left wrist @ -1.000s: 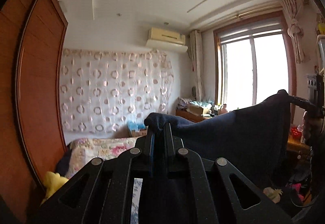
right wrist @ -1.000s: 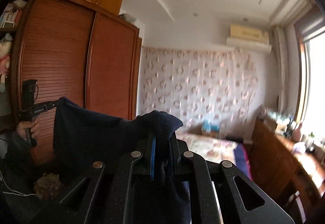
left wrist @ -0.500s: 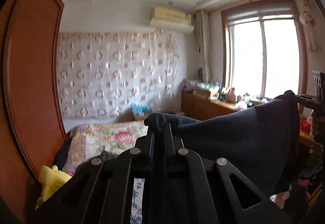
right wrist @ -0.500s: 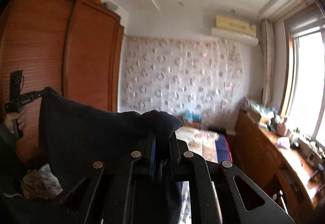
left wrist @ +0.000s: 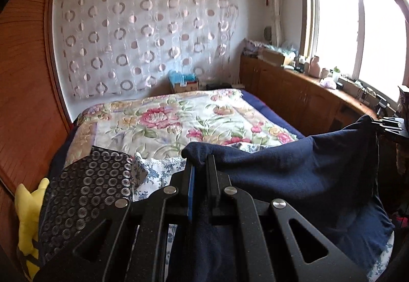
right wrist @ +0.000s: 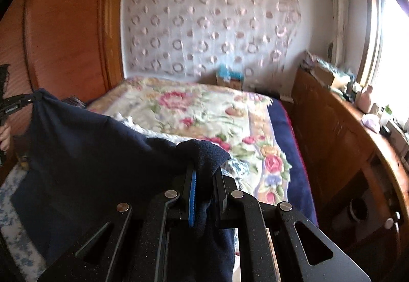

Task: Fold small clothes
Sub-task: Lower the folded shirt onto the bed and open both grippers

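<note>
**Navy cloth stretched over the bed**

Left gripper has its jaws pinched on one corner of the navy cloth; right gripper clamps the other. It hangs above the bed: soft, light, floppy. Corner grips look best.

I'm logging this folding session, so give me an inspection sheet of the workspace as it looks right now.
Surface: bed with floral quilt.
Job's things: navy garment stretched in the air between both tongs.
Clutter: dark circle-patterned cloth, blue-and-white floral cloth, yellow plush toy on the near side of the bed.
Grippers: left tongs and right tongs each shut on a corner of the garment.
Cables: nothing seen.
Surroundings: wooden wardrobe, circle-patterned curtain, window, cluttered wooden cabinet.
</note>
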